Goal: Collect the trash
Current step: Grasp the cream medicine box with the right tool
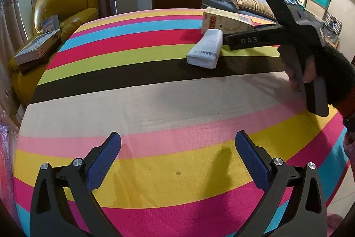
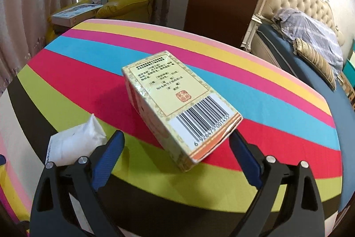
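Striped cloth (image 1: 155, 103) in pink, yellow, blue, red, green and black covers the table in both views. In the right wrist view a cream carton (image 2: 177, 101) with a barcode lies at the centre of the frame on the red and green bands, its near end between the blue pads (image 2: 244, 157) of the right gripper (image 2: 176, 154). The jaws stand wide apart, and whether the right-hand pad touches the carton's corner I cannot tell. A white tissue pack (image 2: 73, 143) sits at lower left, just beside the left finger. In the left wrist view the left gripper (image 1: 177, 159) is spread with nothing between its fingers, low in the frame over the pink and yellow bands. At upper right a hand (image 1: 310, 72) holds the right gripper's handle. A yellow armchair (image 1: 66, 3) stands at upper left.
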Demonstrator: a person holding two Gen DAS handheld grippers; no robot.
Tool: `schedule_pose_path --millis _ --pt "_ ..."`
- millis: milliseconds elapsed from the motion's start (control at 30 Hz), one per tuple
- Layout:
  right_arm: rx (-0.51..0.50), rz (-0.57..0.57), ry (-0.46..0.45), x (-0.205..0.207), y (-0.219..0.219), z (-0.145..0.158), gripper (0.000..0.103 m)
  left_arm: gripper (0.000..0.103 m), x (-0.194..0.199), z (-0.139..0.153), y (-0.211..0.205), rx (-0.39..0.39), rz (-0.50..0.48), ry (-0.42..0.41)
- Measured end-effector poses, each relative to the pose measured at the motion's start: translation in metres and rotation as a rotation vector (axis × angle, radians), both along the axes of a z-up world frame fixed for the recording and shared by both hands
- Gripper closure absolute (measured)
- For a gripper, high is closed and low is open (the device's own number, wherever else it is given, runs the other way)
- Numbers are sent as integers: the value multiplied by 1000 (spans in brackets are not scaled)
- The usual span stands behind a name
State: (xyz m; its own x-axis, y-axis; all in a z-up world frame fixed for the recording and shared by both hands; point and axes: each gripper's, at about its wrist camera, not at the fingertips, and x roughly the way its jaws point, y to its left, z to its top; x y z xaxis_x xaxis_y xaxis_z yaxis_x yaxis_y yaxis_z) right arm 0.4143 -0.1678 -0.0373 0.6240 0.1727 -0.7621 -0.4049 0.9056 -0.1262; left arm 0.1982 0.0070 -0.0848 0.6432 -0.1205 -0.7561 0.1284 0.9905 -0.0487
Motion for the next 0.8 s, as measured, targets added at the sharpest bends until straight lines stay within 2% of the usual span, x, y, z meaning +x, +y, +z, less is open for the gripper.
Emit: schedule_pose_path --millis 67,233,367,700,800 --pt "19 10 -7 -1 -2 2 46 7 -1 0 1 -4 3 1" --pt "95 29 -58 -25 -19 13 49 7 -2 0 3 -16 3 0" --pt "150 14 -55 -49 -40 16 49 7 -1 0 5 -19 5 1" --pt "228 8 29 -120 -78 9 48 7 1 -1 5 -13 13 11" --pt "238 24 48 -130 -83 6 43 7 1 -1 5 -7 13 13"
